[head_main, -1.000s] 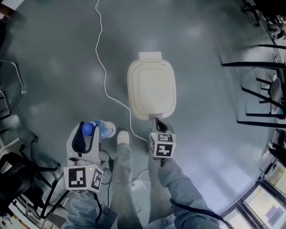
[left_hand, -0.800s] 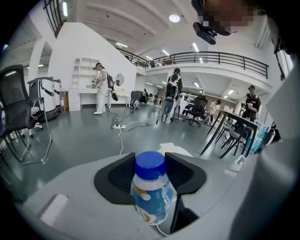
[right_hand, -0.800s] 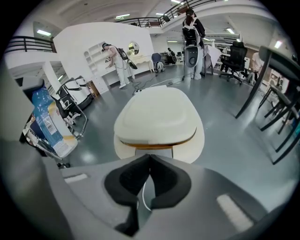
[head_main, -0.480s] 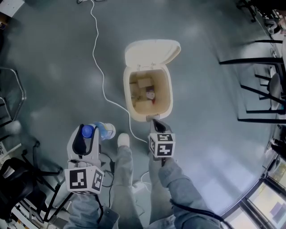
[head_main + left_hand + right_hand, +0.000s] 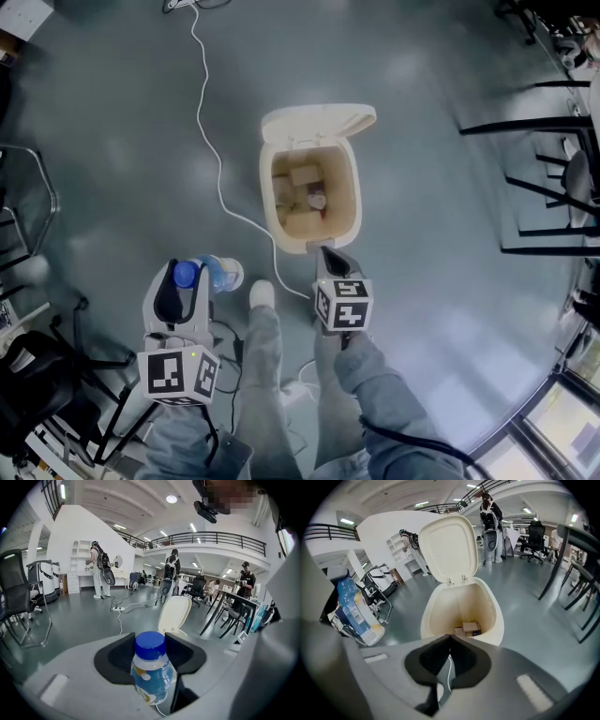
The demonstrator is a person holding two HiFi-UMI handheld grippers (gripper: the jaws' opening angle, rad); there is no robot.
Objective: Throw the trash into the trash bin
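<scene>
Left gripper (image 5: 187, 278): fingers wide, clamped on plastic bottle (image 5: 150, 672) near its blue cap, just left of the open trash bin (image 5: 265, 202). Right gripper (image 5: 450, 637): fingers together, empty. Bottle likely light, smooth, thin-walled; hold near the stiff neck.

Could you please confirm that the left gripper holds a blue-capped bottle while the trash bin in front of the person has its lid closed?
Not quite: the lid of the trash bin is open, standing up behind the opening, as the right gripper view shows plainly. The rest holds: the left gripper holds the blue-capped bottle.
</scene>
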